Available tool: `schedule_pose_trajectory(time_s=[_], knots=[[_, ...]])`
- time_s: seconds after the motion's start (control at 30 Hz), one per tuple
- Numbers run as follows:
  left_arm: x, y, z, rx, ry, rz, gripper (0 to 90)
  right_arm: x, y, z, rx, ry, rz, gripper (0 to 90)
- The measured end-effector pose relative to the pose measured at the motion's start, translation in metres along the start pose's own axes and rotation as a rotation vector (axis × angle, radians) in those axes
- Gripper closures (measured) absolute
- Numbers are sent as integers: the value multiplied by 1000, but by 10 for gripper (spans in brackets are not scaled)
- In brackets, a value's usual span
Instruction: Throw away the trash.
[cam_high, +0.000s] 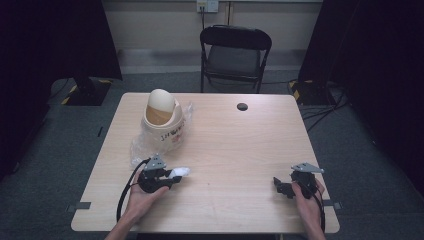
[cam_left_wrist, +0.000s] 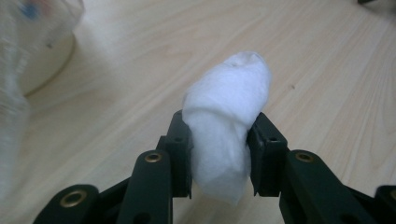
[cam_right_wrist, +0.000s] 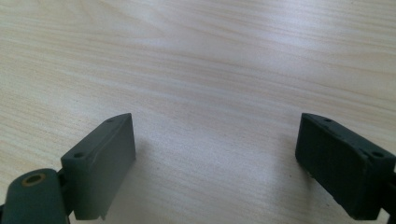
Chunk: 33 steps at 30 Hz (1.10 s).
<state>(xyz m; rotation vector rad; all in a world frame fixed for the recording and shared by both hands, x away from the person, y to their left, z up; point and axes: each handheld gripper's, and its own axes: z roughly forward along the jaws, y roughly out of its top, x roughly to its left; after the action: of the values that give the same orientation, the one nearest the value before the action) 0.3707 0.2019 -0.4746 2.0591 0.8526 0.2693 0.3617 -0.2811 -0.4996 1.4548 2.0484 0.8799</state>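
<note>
1. Wooden table (cam_high: 235, 150) has wide bare room across its middle and right side; both grippers sit near the front edge.
2. Left gripper (cam_high: 172, 179) is clamped on one soft white wad (cam_left_wrist: 229, 116), crumpled and fluffy.
3. Right gripper (cam_right_wrist: 215, 163) hovers with jaws wide apart over bare wood.
4. One cream domed bin (cam_high: 162, 119) stands on crinkled clear plastic (cam_high: 142, 145) at the left rear.
5. One black chair (cam_high: 234, 56) stands beyond the far edge.

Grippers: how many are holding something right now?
1. The left gripper is shut on a white wad at the table's near left; the right gripper, near right, is open over bare wood.
</note>
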Motion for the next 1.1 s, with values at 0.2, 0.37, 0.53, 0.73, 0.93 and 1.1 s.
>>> schedule_pose_trajectory(time_s=[0.2,0.37,0.53,0.73,0.93,1.1], knots=[[6,3,-8,-48,2,-36,656,0,0,0,0,0,0,113],[8,8,-13,-63,14,-26,656,0,0,0,0,0,0,113],[10,9,-20,-70,30,-6,655,0,0,0,0,1,-2,113],[17,13,-32,-94,48,-19,654,-1,0,0,0,3,-3,112],[23,17,-46,-124,45,-27,654,-1,0,0,0,3,-3,112],[27,16,-49,-135,41,-40,654,-1,0,0,0,3,-3,112]])
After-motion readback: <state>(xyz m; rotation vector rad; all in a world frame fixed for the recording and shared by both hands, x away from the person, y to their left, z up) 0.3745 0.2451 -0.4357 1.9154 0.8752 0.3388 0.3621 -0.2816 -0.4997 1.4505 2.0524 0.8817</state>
